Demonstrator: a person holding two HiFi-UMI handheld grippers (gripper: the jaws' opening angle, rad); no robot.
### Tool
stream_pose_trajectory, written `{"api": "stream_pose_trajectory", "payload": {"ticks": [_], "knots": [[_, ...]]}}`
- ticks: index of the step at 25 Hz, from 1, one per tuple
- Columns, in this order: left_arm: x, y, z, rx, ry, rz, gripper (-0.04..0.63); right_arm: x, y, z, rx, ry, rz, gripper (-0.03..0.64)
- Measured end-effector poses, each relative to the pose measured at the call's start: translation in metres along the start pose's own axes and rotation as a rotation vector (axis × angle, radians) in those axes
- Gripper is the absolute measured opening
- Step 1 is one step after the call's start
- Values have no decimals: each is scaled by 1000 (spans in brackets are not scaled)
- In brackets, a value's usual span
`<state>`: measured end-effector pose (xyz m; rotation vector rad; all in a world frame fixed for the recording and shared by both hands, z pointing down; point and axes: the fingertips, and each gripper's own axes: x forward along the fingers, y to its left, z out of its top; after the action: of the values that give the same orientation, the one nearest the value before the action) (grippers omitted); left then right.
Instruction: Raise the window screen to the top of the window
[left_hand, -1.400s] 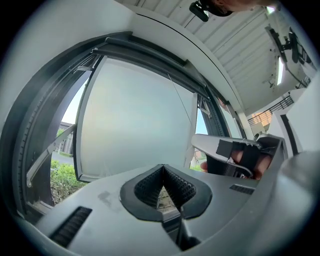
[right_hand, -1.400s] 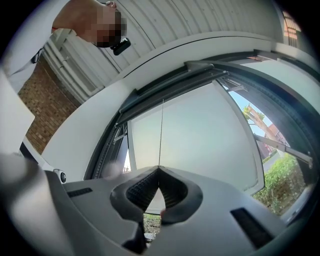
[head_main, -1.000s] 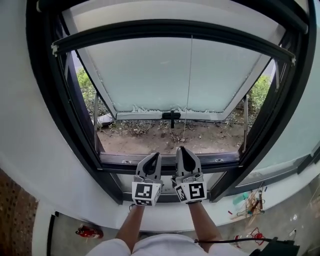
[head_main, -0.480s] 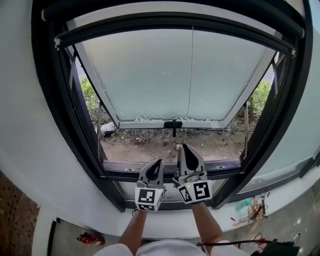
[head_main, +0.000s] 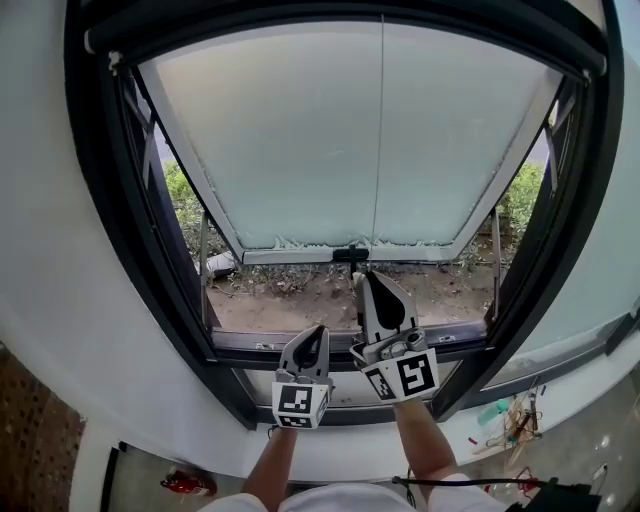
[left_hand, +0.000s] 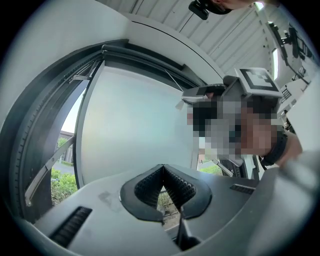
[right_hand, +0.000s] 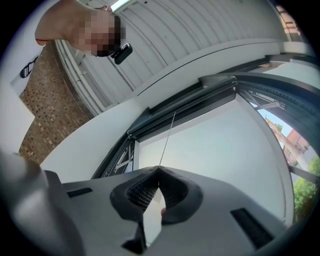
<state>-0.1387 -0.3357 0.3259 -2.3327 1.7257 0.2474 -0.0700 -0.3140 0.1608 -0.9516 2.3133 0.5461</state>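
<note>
Grey and shut tight, the right tongs (right_hand: 159, 170) pinch a thin string (right_hand: 167, 140) at their very tips. The left tongs (left_hand: 163, 169) are shut too, but nothing is between them. They sit lower, just beside the right ones, near the bottom edge of the window frame (head_main: 130, 250).

The string goes straight up from the right tongs to the dark bar (right_hand: 192, 97) of the screen. That bar lies flat, from left to right, high up by the top of the window. It looks very near the top, but I cannot tell if it touches.

So the screen is right above the right tongs, and the string is the line between them. The right hand is nearer and has the string, so I think the next move is for that hand: go straight up, not sideways.

Behind the string is the milky glass pane (head_main: 290, 150), tipped outward, with green bushes (head_main: 185, 200) outside.
</note>
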Motion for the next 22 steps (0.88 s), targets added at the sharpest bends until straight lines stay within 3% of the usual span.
{"api": "stream_pose_trajectory", "payload": {"ticks": [2, 5, 12, 16, 22], "knots": [[-2, 3, 0, -4, 1, 7, 2, -6, -9, 3, 60, -27, -17, 0], [-6, 8, -2, -16, 9, 22, 2, -16, -20, 12, 234, -76, -40, 0], [-14, 16, -10, -72, 21, 55, 2, -43, -18, 29, 526, -147, -23, 0], [-18, 16, -10, -76, 24, 61, 2, -58, -8, -10, 692, -54, -2, 1], [-29, 25, -22, -104, 68, 100, 2, -101, -15, -103, 636, 269, -222, 0]]}}
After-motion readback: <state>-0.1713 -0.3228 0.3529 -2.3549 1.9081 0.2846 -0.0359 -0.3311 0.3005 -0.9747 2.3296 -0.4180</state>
